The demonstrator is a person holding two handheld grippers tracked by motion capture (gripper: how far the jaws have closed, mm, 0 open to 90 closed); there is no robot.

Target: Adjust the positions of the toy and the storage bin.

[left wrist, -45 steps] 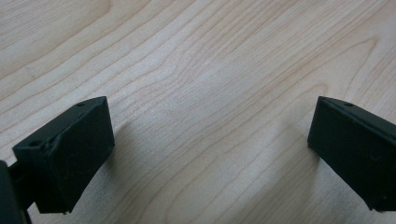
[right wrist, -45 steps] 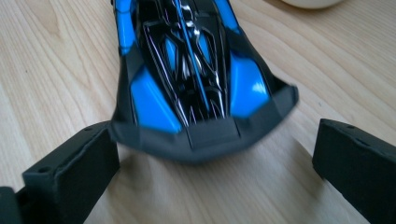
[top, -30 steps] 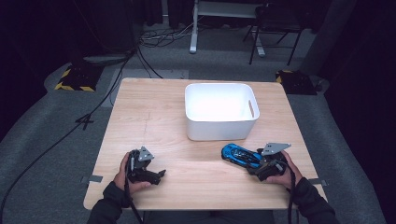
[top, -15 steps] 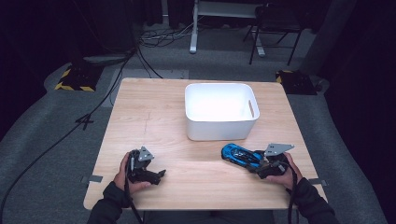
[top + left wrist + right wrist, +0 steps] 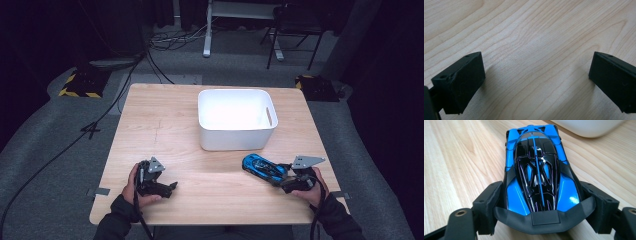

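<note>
Toy car, blue with a black cockpit, lies on the wooden surface near its front right corner, just in front of the white bin and apart from it. The right gripper reaches it from the right edge side, and its jaws have just been closing with the car between them; in the right gripper view the black fingers press against both flanks at the car's rear, so the car is clamped while its wheels stay on the wood. The car's nose points away from the gripper toward the bin's rounded lower wall.

The left gripper sits near the front left corner, held in a hand that rests on the surface. Its fingers stand wide apart in the left gripper view, with bare wood grain between them and nothing held.

The bin stands in the middle of the far half of the surface, open side up, with a slot handle on its right wall.
</note>
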